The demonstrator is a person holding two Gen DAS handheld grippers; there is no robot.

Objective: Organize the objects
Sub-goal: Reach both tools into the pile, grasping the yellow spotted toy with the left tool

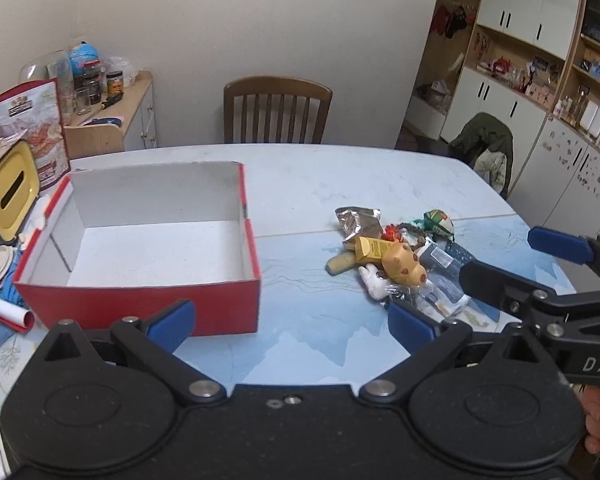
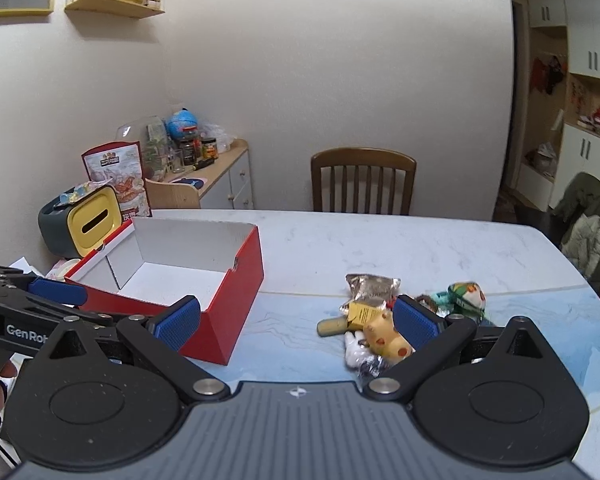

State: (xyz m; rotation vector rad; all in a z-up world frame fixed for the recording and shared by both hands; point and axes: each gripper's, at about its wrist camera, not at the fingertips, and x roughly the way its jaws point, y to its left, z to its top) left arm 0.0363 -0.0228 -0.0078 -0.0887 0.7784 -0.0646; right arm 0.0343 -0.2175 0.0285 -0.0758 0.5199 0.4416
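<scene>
Left wrist view: heap of small things (image 1: 396, 256) on the blue-and-white tabletop (image 1: 300, 200), well right of a red box (image 1: 140, 300) with white inside, nothing in it. Among the heap: yellow toy animal (image 1: 404, 266), yellow carton (image 1: 372, 249), crumpled foil packet (image 1: 358, 222), green-and-white ball-like toy (image 1: 438, 222), white figure (image 1: 374, 280). Left tool (image 1: 292, 326) spread wide, blue pads far apart, nothing between them, hovering over bare tabletop between box and heap; left pad seen against the box's front wall, contact not clear. Right tool (image 1: 496, 258) reaching in from the right edge, wide apart too, one blue pad above the heap's far side, a black finger across its near side, gripping nothing.

Right wrist view: right tool (image 2: 296, 322) open to full width, holding nothing, right pad overlapping the toy animal (image 2: 384, 336) in the picture, touching or not unclear. Left tool's blue pad (image 2: 58, 290) at the left edge beside the box (image 2: 220, 320). Wooden chair (image 2: 362, 180) behind the tabletop.
</scene>
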